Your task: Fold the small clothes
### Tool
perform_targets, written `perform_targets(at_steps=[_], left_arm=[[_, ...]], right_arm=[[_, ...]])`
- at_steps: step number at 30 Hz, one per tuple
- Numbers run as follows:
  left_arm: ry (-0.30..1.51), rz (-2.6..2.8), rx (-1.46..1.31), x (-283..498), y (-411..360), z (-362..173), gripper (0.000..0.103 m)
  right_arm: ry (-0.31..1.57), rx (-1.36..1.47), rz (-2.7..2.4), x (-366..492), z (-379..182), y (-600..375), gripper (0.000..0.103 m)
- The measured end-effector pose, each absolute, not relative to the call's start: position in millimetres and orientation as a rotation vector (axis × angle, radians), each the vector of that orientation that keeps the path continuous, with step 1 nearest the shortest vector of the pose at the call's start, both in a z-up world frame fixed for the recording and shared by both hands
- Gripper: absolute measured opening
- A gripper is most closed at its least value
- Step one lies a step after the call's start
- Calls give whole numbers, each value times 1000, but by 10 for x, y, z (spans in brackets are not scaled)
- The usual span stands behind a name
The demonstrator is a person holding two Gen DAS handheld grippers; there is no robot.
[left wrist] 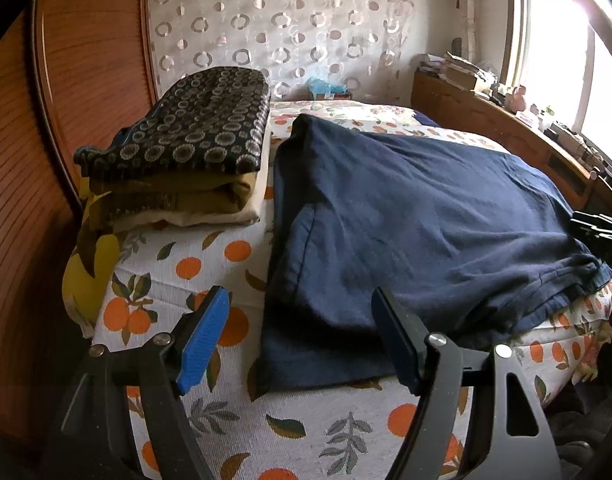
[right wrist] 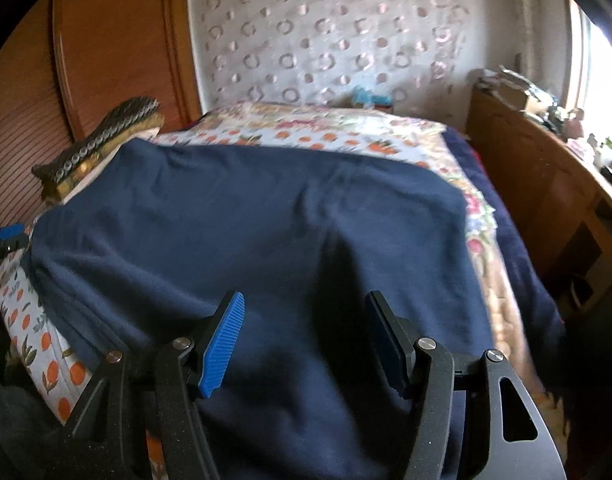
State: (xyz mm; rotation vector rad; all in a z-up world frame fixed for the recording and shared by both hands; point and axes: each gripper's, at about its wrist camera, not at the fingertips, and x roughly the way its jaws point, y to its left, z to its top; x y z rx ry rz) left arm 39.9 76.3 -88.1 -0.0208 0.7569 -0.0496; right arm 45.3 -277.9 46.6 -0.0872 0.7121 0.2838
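A navy blue garment [left wrist: 405,216] lies spread on the bed with the orange-print cover [left wrist: 210,264]; it also fills the right wrist view [right wrist: 266,232]. My left gripper [left wrist: 302,312] is open and empty, just above the garment's near left corner. My right gripper [right wrist: 306,320] is open and empty, hovering over the garment's near part. The right gripper's tip shows at the right edge of the left wrist view [left wrist: 597,232], and the left gripper's blue pad at the left edge of the right wrist view [right wrist: 8,234].
A stack of folded clothes [left wrist: 190,160] with a dark ring-patterned piece on top sits on the bed's left side, next to a wooden wardrobe [left wrist: 46,140]. A wooden shelf with clutter [left wrist: 505,120] runs along the right under the window. A curtain [left wrist: 306,28] hangs behind.
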Motion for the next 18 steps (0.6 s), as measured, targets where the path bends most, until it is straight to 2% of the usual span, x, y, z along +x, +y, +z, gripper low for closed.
perform_targets(at_steps=[8, 18], left_arm=[[760, -43, -65, 376, 896, -947, 75], [765, -68, -148, 445, 1035, -984, 74]], right_arm=[[793, -165, 325, 749, 331, -2554, 65], [784, -183, 327, 771, 336, -2515, 70]])
